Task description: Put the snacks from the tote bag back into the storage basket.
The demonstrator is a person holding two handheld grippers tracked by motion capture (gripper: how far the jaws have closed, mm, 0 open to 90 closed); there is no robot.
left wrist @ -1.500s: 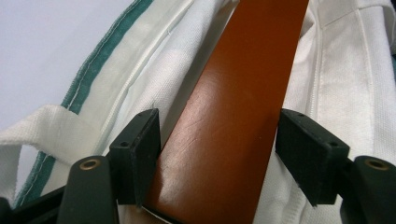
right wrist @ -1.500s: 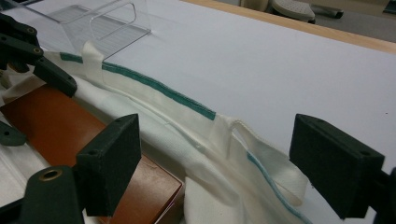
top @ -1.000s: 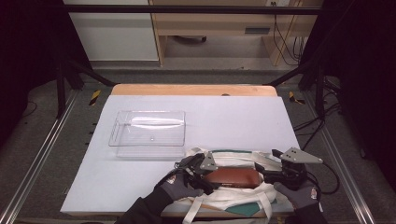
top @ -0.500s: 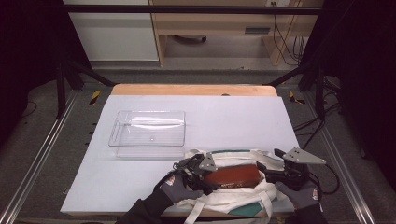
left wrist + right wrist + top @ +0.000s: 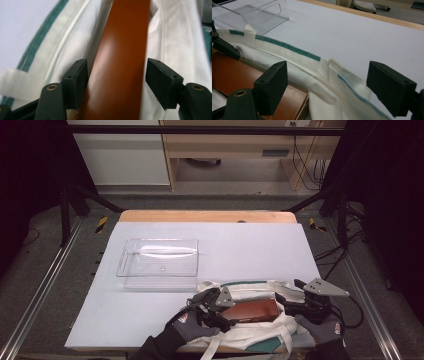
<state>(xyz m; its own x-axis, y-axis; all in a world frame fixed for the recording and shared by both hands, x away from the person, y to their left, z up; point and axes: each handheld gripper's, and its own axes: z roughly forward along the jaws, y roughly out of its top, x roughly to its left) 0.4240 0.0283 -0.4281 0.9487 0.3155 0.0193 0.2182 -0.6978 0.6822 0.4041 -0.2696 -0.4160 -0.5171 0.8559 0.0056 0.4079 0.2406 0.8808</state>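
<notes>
A white tote bag [image 5: 250, 292] with teal trim lies at the table's near edge, and a flat brown box [image 5: 250, 310] sits in its mouth. My left gripper [image 5: 226, 316] is at the box's left end. In the left gripper view the brown box [image 5: 120, 65] runs between the jaws of the left gripper [image 5: 116, 80], and both pads [image 5: 78, 77] sit against its sides. My right gripper [image 5: 289, 292] is at the bag's right end. The right gripper [image 5: 334, 82] stands wide open over the bag's rim [image 5: 287, 46], with the box [image 5: 234, 72] at its lower left.
A clear plastic tray [image 5: 157, 262] stands empty on the white table top [image 5: 250, 245], left of centre and just beyond the bag. The bag's handles hang over the near table edge. Metal frame rails run along both sides of the table.
The left gripper and the brown box have shifted slightly toward the near edge inside the bag's mouth. The right gripper has hardly moved.
</notes>
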